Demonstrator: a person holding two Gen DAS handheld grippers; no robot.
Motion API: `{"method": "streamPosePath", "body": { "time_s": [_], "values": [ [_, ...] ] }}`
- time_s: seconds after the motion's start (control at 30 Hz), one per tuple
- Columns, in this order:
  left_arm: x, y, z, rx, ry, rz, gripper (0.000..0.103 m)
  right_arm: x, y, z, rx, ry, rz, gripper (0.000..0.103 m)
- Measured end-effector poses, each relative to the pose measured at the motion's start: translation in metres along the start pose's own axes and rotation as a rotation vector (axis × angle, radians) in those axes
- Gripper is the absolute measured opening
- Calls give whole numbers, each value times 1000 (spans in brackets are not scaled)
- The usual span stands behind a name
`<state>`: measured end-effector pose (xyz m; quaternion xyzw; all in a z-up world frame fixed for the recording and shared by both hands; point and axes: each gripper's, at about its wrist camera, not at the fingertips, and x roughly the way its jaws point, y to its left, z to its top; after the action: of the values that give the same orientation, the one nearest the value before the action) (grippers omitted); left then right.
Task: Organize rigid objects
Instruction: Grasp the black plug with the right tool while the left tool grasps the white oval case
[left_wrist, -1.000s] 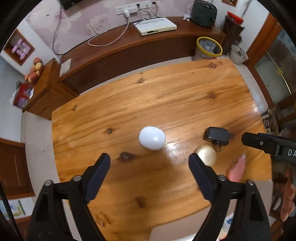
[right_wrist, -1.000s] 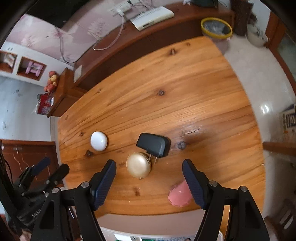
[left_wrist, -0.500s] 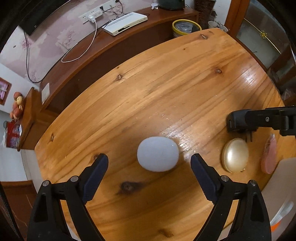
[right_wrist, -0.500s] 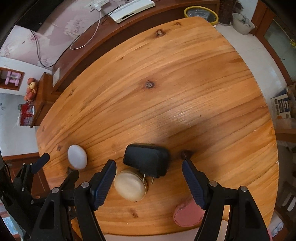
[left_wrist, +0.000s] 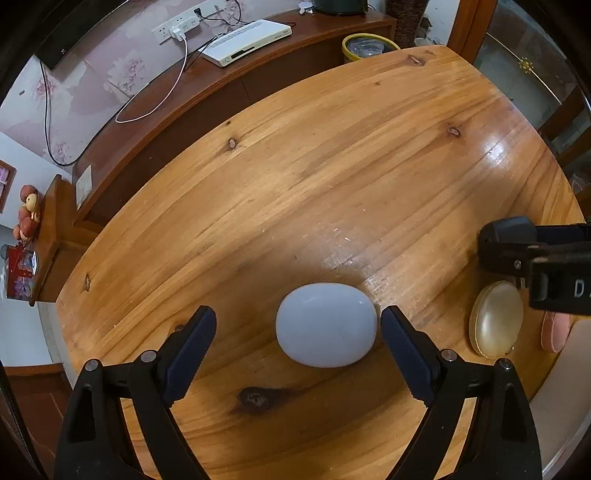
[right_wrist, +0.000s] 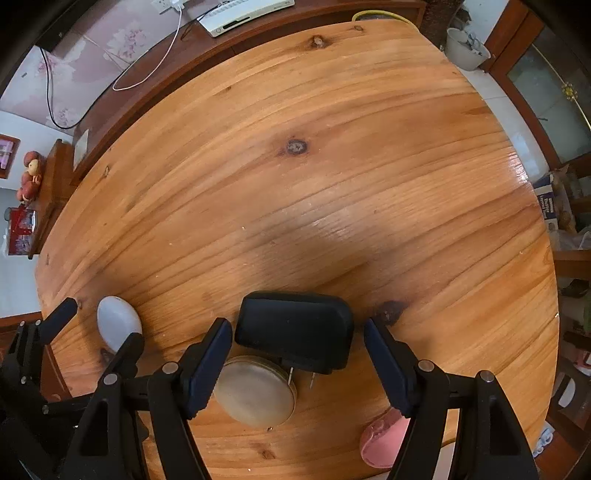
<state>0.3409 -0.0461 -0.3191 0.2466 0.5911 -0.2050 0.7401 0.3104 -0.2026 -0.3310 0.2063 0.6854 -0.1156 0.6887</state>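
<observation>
The left tongs (left_wrist: 298, 332) were held spread over the wooden surface (left_wrist: 332, 166), pointing steeply down, with the white egg-shaped object (left_wrist: 327, 325) lying between the pads; the right-hand pad was just beside it, the other well apart, and no contact could be made out. The right tongs (right_wrist: 297, 345) were likewise released, straddling the black plug adapter (right_wrist: 295, 328), neither pad pressing on it. The adapter's metal prongs (right_wrist: 301, 376) were turned toward the camera and lay just beside the round gold compact (right_wrist: 255, 391), which was partly covered by the left pad of the right tongs. A pink brush-like object (right_wrist: 384, 439) was seen near the surface's near edge, partly hidden behind the right pad. Beyond the far edge a white set-top box (left_wrist: 247, 42) and a yellow-rimmed bin (left_wrist: 369, 44) were noted.
</observation>
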Motion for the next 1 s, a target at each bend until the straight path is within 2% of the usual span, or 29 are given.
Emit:
{"method": "streamPosePath", "body": {
  "time_s": [0.27,0.4,0.5,0.57,1.0],
  "values": [
    [7,-1,8,0,12,4,92,4,9,6,24,6,3,75],
    [12,-2,11,2,25,0,89,5,12,7,20,-7,-26,74],
    [13,0,13,-3,23,-28,78,6,20,5,19,-17,-62,65],
    [12,0,14,-13,24,-72,60,8,30,2,16,-21,-63,65],
    [2,-9,-3,-35,43,-28,60,-7,20,-14,-4,-44,12,64]
  ]
}}
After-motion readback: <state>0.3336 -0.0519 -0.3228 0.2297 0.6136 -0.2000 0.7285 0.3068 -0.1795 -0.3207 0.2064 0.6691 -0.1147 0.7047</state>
